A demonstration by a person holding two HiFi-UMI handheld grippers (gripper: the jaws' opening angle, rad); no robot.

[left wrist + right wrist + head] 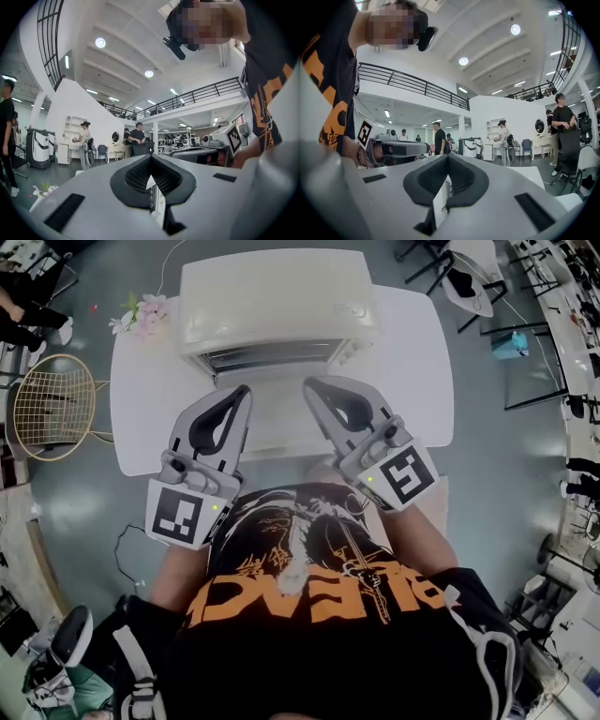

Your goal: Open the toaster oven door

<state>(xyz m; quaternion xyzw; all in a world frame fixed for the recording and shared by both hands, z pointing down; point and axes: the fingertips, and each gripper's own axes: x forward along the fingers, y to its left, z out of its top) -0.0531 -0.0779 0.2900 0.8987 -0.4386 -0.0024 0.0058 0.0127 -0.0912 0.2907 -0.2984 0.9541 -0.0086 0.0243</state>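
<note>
A cream toaster oven [277, 301] stands at the back of the white table [412, 362], and its front [267, 355] shows a wire rack. A pale flat panel [277, 413] reaches from that front toward me and looks like the door folded down, though I cannot be sure. My left gripper [246, 390] [150, 156] and right gripper [309, 384] [447, 156] hover on either side of this panel and point at the oven. Both are shut with their tips together and hold nothing. A sliver of the oven shows through each jaw gap.
Pink flowers [141, 315] lie at the table's back left corner. A wire chair [52, 404] stands left of the table, and dark chairs [539, 362] stand to the right. Several people [137, 139] stand in the hall beyond.
</note>
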